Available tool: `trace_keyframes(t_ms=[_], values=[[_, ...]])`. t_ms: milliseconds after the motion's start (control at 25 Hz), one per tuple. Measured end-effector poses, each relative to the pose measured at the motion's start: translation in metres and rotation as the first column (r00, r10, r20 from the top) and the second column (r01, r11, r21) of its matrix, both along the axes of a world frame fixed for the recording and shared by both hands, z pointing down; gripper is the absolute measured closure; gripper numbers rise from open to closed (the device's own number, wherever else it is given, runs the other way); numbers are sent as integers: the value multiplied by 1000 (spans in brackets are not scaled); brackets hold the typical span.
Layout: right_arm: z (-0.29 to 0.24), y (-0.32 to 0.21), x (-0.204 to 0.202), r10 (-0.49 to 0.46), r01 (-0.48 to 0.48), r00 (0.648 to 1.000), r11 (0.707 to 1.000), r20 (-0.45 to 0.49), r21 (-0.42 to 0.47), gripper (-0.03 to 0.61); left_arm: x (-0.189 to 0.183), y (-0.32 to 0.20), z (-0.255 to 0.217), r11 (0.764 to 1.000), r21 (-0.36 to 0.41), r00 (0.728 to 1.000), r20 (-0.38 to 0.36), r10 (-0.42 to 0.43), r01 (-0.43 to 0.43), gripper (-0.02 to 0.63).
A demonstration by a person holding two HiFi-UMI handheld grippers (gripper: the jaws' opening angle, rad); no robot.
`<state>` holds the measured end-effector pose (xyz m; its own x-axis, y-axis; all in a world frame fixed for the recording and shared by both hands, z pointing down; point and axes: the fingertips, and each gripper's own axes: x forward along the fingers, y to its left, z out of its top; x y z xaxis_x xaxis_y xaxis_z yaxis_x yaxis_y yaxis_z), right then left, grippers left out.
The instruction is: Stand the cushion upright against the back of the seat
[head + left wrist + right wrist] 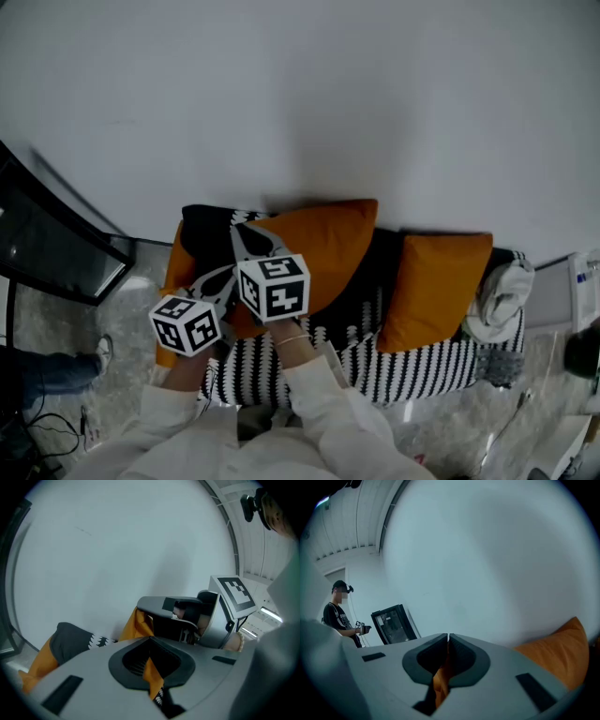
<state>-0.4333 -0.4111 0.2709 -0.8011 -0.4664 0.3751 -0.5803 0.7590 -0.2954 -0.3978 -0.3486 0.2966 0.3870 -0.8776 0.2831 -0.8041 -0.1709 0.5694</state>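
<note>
Grey jaws of the left gripper (150, 641) are pressed together on a fold of orange fabric edged with black and white. That fold belongs to the orange and black cushion (319, 244), which has a white leaf-like print. The right gripper (448, 637) is likewise clamped, with a strip of the same orange cloth pinched between its ribbed pads. In the head view both tools sit side by side at the cushion's near left part, each carrying a marker cube, and are held by arms in white sleeves (328, 412).

The cushion rests on the left part of the black-and-white striped sofa (422, 366), its far edge up at the white wall (300, 94). A plain orange cushion (431, 286) leans to its right, with a dark gap between them. Further right a white bundle (502, 295) sits at the sofa's end. To the left stands a black glass-fronted cabinet (56, 248), and a second person (340, 613) stands beyond it.
</note>
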Motion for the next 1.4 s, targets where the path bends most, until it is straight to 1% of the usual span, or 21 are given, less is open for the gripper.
trace_keyframes(t_ms=[120,280,440,720,800,840,920,960,1160,1280,1400], values=[[10,2,-8,-19,19,1000,1000,-16,-14,557,-4,2,7,1000,-11,1000,3,-6,6,606],[14,7,-9,-37,36,999,999,-21,-40,555,-1,1,6,1000,-12,1000,-4,-2,2,606],[12,9,-8,-48,47,999,998,-11,-37,555,3,2,3,1000,-12,1000,7,10,-10,606],[7,18,6,-66,65,998,997,-9,-27,554,12,6,-5,1000,-2,1000,25,13,-13,606],[4,17,10,-52,52,999,998,-1,-17,551,13,7,-7,1000,7,1000,30,10,-10,606],[2,16,12,-43,43,999,999,3,-8,539,12,7,-8,1000,12,999,32,8,-9,606],[0,14,12,-28,28,1000,1000,8,0,482,10,8,-10,1000,16,999,34,10,-11,606],[0,14,12,-24,24,1000,1000,7,-1,471,10,9,-11,1000,16,999,34,13,-13,606],[-6,13,23,2,-2,1000,1000,-8,30,437,11,11,-14,1000,21,999,40,16,-17,606],[-10,14,40,21,-20,1000,999,-15,50,434,15,14,-17,1000,27,999,37,13,-14,606],[-18,15,61,61,-61,998,996,-7,70,434,22,18,-22,999,38,999,37,11,-13,606]])
